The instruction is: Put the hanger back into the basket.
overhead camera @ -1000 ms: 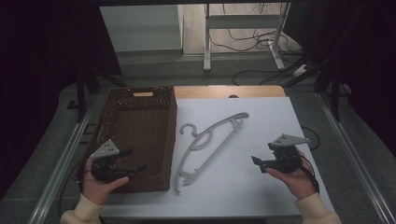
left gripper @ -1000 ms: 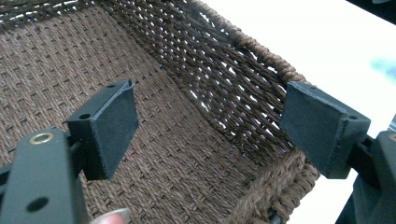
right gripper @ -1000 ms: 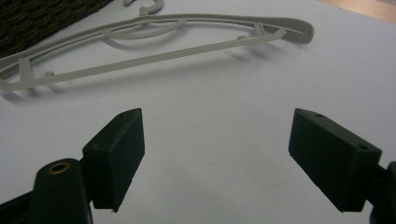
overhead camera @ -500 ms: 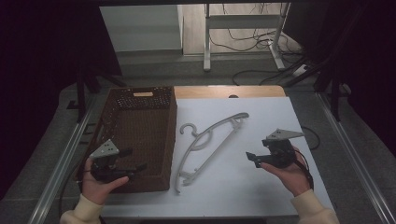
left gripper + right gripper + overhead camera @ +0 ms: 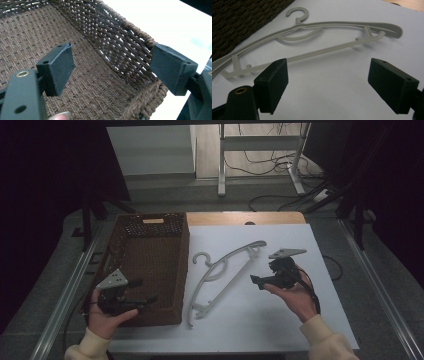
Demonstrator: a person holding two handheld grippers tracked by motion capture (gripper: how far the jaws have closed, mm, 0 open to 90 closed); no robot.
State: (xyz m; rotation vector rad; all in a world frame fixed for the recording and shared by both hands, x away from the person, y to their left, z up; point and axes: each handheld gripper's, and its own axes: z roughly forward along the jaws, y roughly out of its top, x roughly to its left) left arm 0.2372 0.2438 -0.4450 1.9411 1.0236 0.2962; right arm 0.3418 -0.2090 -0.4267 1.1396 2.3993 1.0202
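Reaching closer than before, the right gripper (image 5: 257, 281) hangs wide beside one white hanger (image 5: 222, 270) on the table (image 5: 280, 320); the left gripper (image 5: 145, 292), wide, hovers over one basket (image 5: 150, 227).

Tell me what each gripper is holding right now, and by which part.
Nothing is held. The left gripper is open over the basket; the right gripper is open, aimed at the hanger on the table, not touching it.

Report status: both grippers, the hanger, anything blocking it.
Right gripper open, aimed at hanger, not touching. Left gripper open, empty, over basket near corner. Hanger flat on white table beside basket; path clear.
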